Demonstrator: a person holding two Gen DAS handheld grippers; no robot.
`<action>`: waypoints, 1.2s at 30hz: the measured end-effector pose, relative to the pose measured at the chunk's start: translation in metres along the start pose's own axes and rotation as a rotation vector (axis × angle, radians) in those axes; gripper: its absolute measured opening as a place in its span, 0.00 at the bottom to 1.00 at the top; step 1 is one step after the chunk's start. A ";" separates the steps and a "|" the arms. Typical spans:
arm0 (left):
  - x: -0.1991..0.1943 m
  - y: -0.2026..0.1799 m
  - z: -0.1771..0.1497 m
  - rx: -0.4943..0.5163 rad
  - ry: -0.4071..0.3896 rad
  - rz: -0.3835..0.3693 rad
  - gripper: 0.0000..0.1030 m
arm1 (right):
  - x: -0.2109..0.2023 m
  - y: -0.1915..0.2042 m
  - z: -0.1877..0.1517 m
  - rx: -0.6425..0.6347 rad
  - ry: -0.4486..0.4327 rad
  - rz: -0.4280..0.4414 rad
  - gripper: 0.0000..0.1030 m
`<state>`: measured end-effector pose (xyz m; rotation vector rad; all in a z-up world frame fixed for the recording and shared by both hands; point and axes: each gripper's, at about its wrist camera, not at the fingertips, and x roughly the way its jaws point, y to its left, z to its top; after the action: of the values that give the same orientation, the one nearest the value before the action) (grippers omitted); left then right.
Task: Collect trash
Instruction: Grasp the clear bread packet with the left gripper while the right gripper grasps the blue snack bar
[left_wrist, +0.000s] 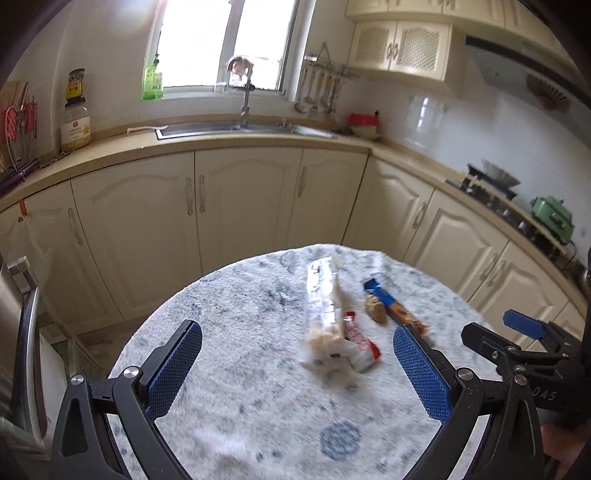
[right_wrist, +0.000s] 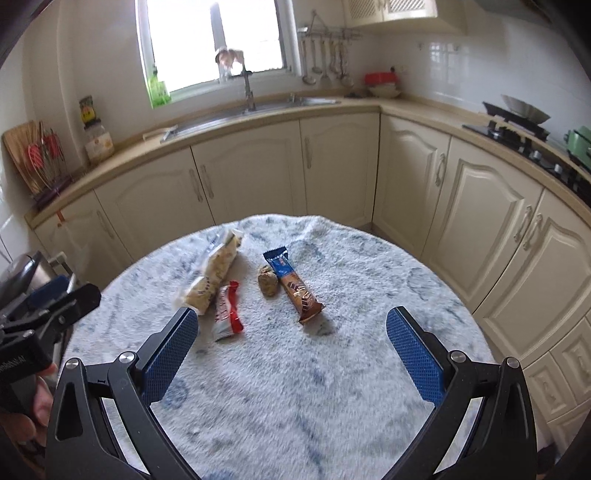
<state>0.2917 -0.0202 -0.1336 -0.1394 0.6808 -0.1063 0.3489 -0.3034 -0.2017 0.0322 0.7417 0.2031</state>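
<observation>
Both hand-held grippers hover over a round worktop (right_wrist: 369, 295) covered in a fluffy white-and-blue cloth. The left hand-held gripper (left_wrist: 297, 363) has its blue-padded jaws spread wide with nothing between them, and the right hand-held gripper (right_wrist: 291, 354) is likewise spread and holding nothing. The trash lies in a loose cluster near the middle of the worktop: a long clear bag of snacks (right_wrist: 212, 275), a red-and-white wrapper (right_wrist: 227, 312) touching its near end, a small brown crumbly lump (right_wrist: 267, 284) to the right, and just beside that a blue-and-brown snack bar wrapper (right_wrist: 295, 286). All four pieces rest on the cloth, ahead of the fingertips. Beyond the worktop stand cream kitchen cabinets (right_wrist: 251, 173) with a sink (right_wrist: 258, 107) under the window.
</observation>
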 end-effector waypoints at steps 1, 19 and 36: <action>0.011 0.000 0.005 0.006 0.014 0.002 0.99 | 0.013 -0.002 0.002 -0.005 0.025 0.001 0.98; 0.193 -0.041 0.054 0.050 0.251 -0.027 0.49 | 0.117 0.003 0.014 -0.145 0.144 0.023 0.25; 0.120 -0.039 0.034 0.063 0.147 -0.091 0.27 | 0.021 -0.011 -0.046 -0.017 0.093 0.109 0.18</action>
<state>0.4040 -0.0723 -0.1761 -0.1029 0.8167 -0.2270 0.3350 -0.3124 -0.2505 0.0469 0.8312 0.3167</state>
